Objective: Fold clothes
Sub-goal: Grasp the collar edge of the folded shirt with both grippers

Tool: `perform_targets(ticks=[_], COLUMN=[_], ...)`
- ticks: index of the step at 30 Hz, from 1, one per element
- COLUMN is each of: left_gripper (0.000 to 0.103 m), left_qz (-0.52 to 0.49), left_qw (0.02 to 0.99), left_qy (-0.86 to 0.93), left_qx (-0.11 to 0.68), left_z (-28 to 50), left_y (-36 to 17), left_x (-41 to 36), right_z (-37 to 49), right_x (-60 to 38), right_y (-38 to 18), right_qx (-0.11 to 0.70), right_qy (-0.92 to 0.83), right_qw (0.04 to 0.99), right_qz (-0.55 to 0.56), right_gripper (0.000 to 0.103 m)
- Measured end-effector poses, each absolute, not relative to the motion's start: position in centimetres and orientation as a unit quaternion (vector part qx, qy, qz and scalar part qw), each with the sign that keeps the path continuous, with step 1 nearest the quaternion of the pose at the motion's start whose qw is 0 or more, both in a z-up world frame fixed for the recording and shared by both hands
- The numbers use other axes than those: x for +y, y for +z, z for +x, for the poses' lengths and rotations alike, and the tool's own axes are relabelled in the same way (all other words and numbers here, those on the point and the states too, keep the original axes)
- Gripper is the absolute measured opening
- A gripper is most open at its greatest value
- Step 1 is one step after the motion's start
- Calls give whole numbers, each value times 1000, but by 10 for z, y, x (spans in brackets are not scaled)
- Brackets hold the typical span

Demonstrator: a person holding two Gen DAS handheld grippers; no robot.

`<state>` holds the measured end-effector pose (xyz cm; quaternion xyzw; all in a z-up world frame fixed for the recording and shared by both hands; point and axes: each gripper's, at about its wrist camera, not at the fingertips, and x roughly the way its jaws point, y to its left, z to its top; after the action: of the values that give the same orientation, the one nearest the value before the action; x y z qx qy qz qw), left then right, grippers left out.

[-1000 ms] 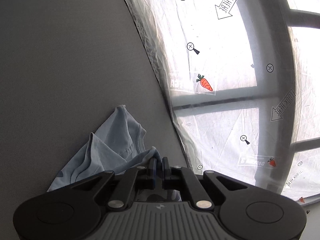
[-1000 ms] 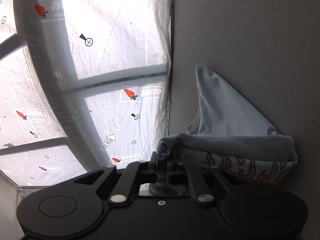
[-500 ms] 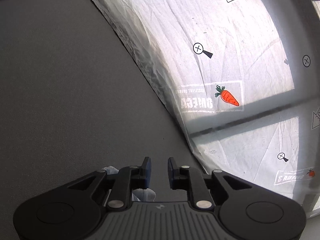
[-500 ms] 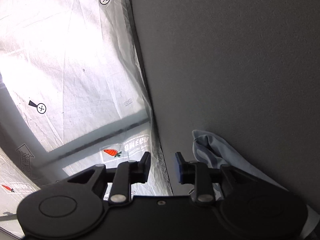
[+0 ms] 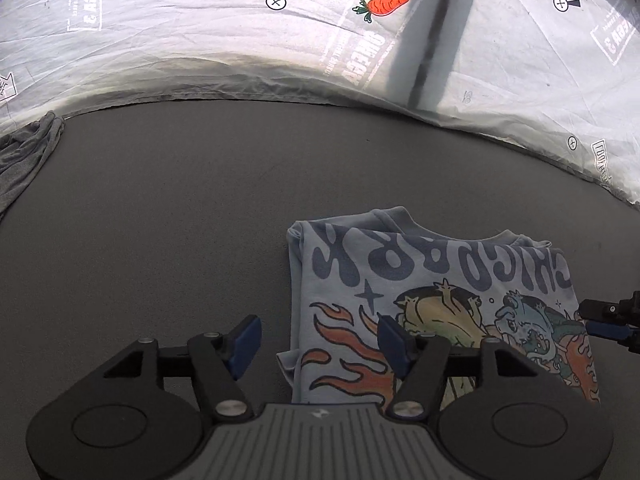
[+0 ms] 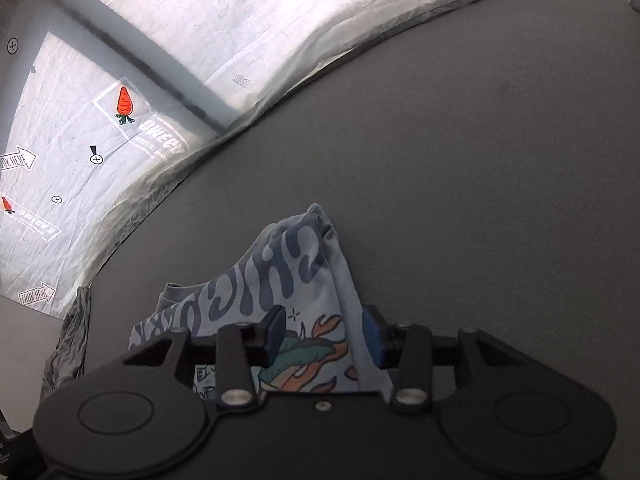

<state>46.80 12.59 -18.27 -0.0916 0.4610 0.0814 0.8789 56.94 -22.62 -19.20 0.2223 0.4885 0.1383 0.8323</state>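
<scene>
Shirts: two. One light blue printed T-shirt (image 5: 436, 280) lies folded into a rough rectangle on the dark grey matte table surface (image 5: 180, 200); one plain grey garment (image 5: 24, 156) lies bunched at the far left edge of the table.
Print: dark blue rounded letters across the top, orange flames and cartoon animals under them; the cloth looks soft, with a ribbed collar at the far edge.
Grippers: two, black plastic with blue pads.
Left gripper (image 5: 318, 342): its jaws are opening; the fingers stand wide apart over the left border of the blue T-shirt, and no cloth is pinched between them.
Right gripper (image 6: 326, 338): its jaws are opening too; the fingers are apart above the right border of the T-shirt, and the pads do not press the cloth. Its tip also shows at the right edge of the left wrist view.
Backdrop: one white crinkled plastic sheet (image 5: 240, 40) behind the table, printed with orange carrots, crossed circles and arrows.
</scene>
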Motion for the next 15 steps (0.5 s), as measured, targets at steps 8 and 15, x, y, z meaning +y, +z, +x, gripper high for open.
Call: perform_targets(ticks=[8,15], left_gripper=[85,88], left_qz=[-90,-90], left_qw=[871,869], left_qy=[94,76], left_qx=[473,481], left_z=[456,474], left_y=[-196,-207], left_x=[127,131], right_z=[541,541], right_x=[-218,-209], right_y=[-202,-204], right_qx=[490,484], right_qy=[141,162], right_qw=[849,851], right_qz=[140,121], right_gripper=[56,68])
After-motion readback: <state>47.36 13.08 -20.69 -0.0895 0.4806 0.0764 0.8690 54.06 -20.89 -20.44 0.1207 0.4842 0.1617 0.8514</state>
